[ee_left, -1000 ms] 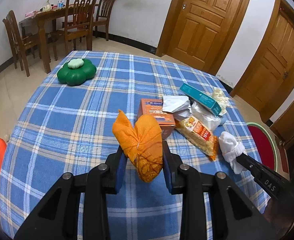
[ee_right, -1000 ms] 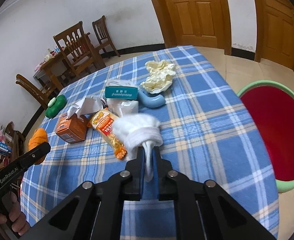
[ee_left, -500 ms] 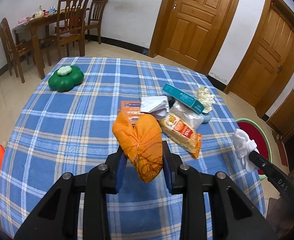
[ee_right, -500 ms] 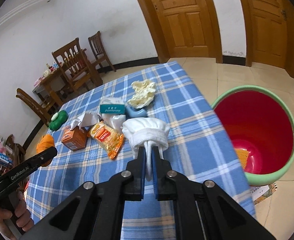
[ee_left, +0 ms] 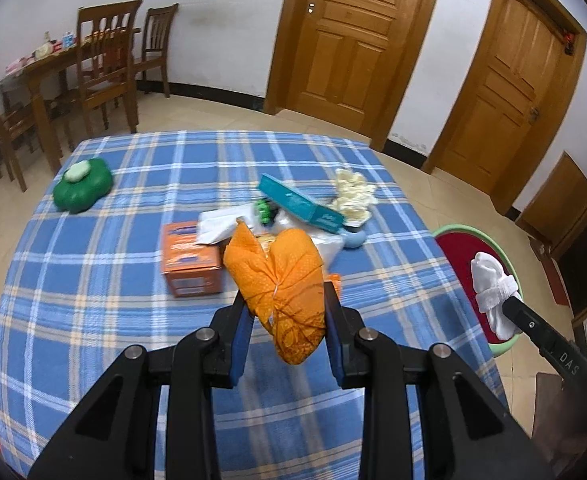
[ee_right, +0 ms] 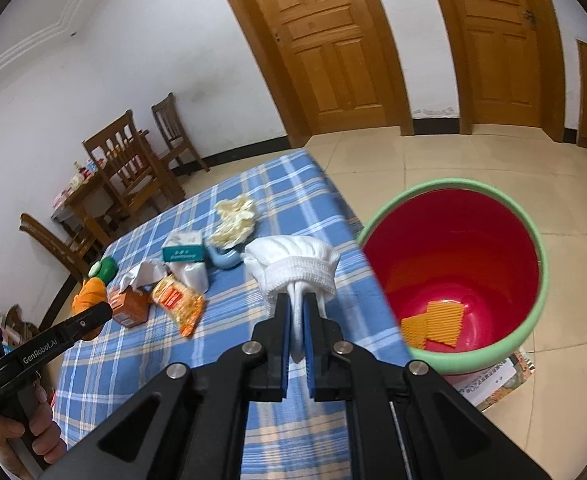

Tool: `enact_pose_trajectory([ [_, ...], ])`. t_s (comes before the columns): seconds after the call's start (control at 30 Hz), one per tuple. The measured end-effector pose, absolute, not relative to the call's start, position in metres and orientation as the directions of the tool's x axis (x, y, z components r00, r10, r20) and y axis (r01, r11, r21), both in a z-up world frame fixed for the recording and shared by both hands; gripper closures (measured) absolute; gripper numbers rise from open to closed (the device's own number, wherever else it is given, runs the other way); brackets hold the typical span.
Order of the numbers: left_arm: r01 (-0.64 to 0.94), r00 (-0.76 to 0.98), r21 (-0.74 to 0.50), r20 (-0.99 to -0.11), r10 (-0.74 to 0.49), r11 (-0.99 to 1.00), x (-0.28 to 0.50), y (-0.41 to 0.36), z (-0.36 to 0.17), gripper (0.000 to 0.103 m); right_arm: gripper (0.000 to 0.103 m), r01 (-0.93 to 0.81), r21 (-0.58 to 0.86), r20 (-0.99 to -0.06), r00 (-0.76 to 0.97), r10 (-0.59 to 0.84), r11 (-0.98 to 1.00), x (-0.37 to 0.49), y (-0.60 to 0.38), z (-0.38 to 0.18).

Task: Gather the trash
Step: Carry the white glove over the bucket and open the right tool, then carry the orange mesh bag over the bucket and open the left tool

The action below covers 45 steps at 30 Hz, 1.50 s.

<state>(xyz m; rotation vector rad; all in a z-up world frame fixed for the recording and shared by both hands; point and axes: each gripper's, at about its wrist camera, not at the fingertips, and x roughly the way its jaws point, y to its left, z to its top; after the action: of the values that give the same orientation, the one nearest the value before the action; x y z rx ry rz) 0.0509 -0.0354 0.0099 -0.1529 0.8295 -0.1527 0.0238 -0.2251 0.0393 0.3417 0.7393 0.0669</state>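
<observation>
Over a blue plaid bench (ee_left: 93, 280) in a tiled room with wooden doors (ee_right: 325, 48), the left claw (ee_left: 285, 312) clamps an orange cloth bundle (ee_left: 281, 280) and the right claw (ee_right: 297, 312) a white sock (ee_right: 293, 268) beside the red bin (ee_right: 453, 264).

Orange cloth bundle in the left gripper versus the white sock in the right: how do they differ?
The orange cloth bundle is patterned and bulky, filling parted jaws; the white sock is plain with a ribbed cuff, its thin end pinched between nearly closed jaws. The bundle hangs above the table; the sock is beside the red bin. Both are soft fabric, lifted clear.
</observation>
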Motion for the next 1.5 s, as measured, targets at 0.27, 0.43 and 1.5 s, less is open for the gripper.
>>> enact_pose_trajectory([
  [0.27, 0.15, 0.637, -0.177, -0.735, -0.232, 0.973, 0.063, -0.074, 0.008, 0.07, 0.095, 0.13, 0.343, -0.65, 0.748, 0.135, 0.93, 0.019, -0.254, 0.035],
  [0.43, 0.196, 0.619, -0.166, -0.743, -0.253, 0.966, 0.071, -0.098, 0.007, 0.07, 0.095, 0.175, 0.353, -0.659, 0.744, 0.111, 0.919, 0.017, -0.273, 0.028],
  [1.5, 0.433, 0.477, -0.119, -0.811, -0.339, 0.893, 0.11, -0.238, -0.027, 0.07, 0.086, 0.352, 0.379, -0.717, 0.696, 0.031, 0.856, 0.018, -0.361, -0.01],
])
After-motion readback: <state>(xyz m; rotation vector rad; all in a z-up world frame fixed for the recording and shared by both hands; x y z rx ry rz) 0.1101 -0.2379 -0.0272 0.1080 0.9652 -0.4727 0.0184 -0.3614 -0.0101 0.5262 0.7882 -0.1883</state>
